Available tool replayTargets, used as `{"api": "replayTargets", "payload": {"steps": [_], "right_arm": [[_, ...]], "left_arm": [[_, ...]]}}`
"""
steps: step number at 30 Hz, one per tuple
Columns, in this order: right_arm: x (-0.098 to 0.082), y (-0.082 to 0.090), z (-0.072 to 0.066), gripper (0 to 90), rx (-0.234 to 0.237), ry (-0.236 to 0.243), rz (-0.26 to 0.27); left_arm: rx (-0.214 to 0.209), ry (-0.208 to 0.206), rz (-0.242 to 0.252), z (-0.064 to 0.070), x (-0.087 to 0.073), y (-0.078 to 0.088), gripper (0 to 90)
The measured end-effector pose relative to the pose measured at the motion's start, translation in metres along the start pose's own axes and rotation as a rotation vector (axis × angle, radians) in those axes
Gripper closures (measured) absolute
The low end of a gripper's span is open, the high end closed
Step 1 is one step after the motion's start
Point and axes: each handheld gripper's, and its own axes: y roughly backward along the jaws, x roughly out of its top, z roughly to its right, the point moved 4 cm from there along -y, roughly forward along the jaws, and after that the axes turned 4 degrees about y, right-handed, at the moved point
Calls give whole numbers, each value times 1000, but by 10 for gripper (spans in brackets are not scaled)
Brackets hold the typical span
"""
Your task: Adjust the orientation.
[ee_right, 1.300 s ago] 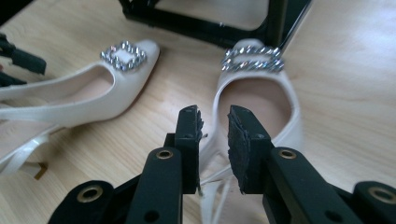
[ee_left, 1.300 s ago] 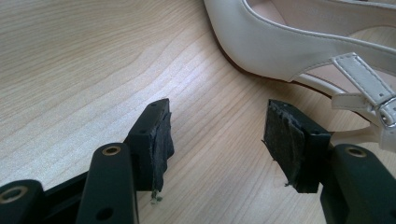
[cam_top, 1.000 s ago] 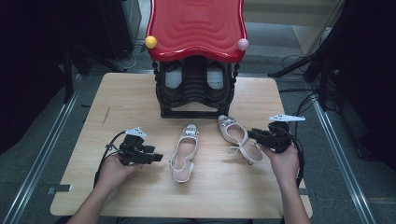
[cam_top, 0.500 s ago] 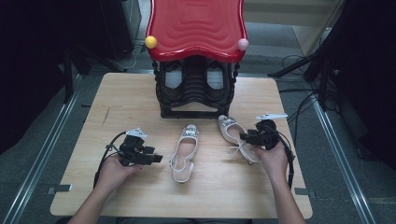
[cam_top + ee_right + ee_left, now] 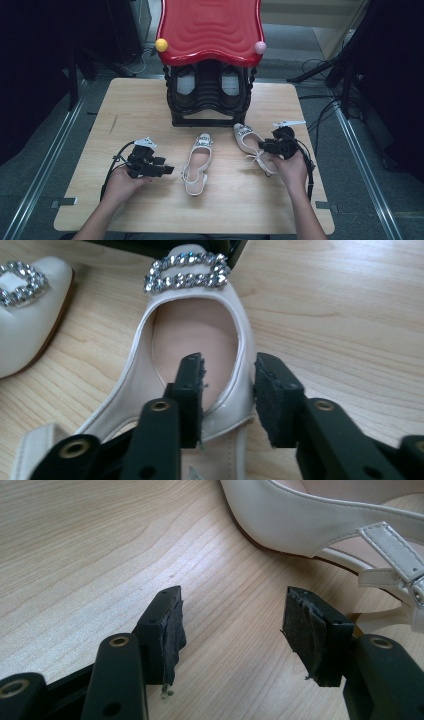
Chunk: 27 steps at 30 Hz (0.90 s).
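We see the right gripper at the side wall of the right shoe. One jaw is inside the shoe and one outside, and they have just been closing. We cannot tell if they pinch the wall yet. The shoe lies on the table, at five o'clock from the red stand. The left gripper is open with nothing in it, at nine o'clock from the left shoe.

Both shoes are glossy cream-white: the right shoe has a pale pink lining and a sparkling silver rhinestone buckle on its toe, and the left shoe carries a like silver ornament and a thin brown sole edge. The surface is light wood with fine, straight grain. The rack is black under a bright red, rippled top, with one yellow knob and one pink knob. Each claw is black: left claw, right claw.
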Motion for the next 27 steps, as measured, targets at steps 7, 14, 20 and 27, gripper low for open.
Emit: {"api": "replayTargets", "payload": {"steps": [7,14,20,27], "right_arm": [[1,8,4,825,17,-49,16],[4,21,-4,850,122,-120,41],[2,19,-5,840,68,-69,24],[-7,18,2,847,89,-106,-28]], "left_arm": [[-2,-3,-4,1,0,-1,416],[0,0,1,0,0,0,416],[1,-3,1,1,0,0,416],[0,0,3,0,0,0,416]]}}
